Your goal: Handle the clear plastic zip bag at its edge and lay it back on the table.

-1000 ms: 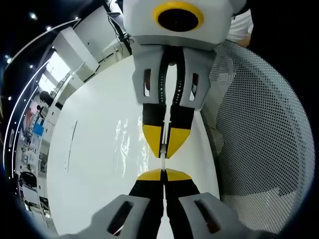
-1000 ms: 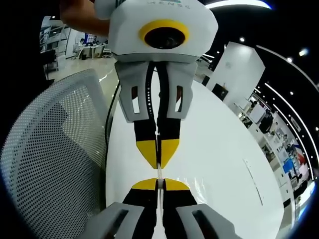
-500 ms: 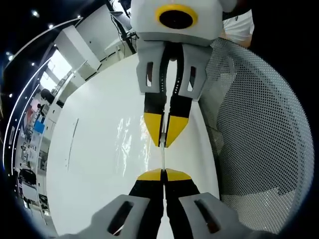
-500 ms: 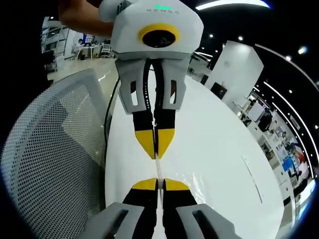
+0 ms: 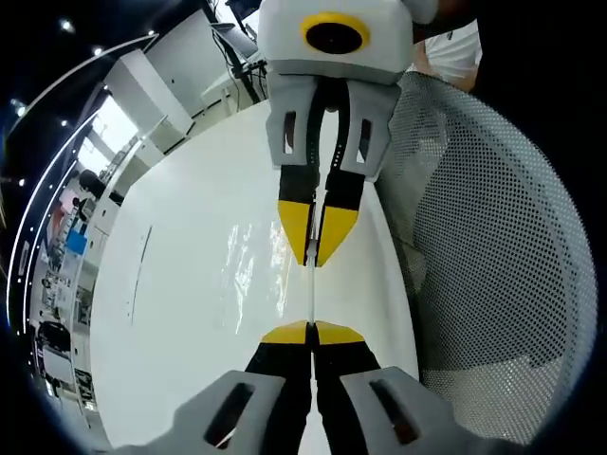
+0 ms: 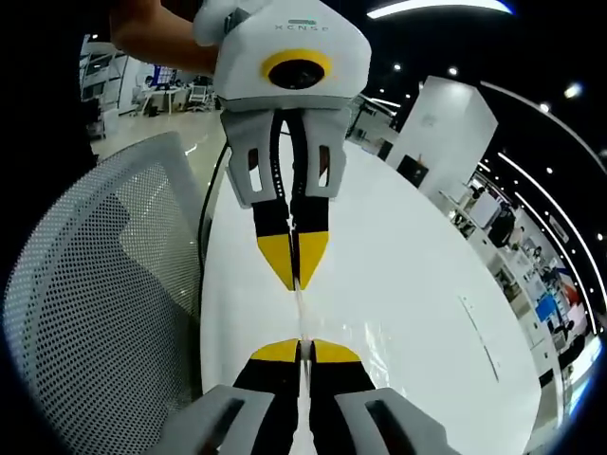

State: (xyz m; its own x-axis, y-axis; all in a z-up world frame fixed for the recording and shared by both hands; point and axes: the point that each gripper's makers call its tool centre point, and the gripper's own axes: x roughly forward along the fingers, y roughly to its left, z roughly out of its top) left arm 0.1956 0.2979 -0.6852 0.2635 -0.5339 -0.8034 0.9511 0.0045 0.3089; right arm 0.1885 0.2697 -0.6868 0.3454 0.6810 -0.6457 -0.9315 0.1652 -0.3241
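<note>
The clear plastic zip bag (image 5: pixel 248 270) hangs over the white table (image 5: pixel 171 313), showing mostly as glints. Its top edge runs as a thin taut line between two facing grippers. In the left gripper view, my left gripper (image 5: pixel 310 329) rises from the bottom, shut on one end of that edge. My right gripper (image 5: pixel 313 257) comes down from the top, shut on the other end. In the right gripper view, my right gripper (image 6: pixel 300 346) is at the bottom and my left gripper (image 6: pixel 296 281) above it, with the bag (image 6: pixel 375 343) glinting to the right over the table (image 6: pixel 408 256).
A white mesh office chair (image 5: pixel 484 246) stands close against the table's edge, also seen on the left (image 6: pixel 95 284). A person's hand (image 6: pixel 161 38) holds the left gripper. Office desks and shelving (image 5: pixel 66 237) lie beyond the table's far side.
The two grippers have drawn apart along the bag's edge. The stretch of edge between their tips is longer now, and each opposite gripper looks smaller and farther off.
</note>
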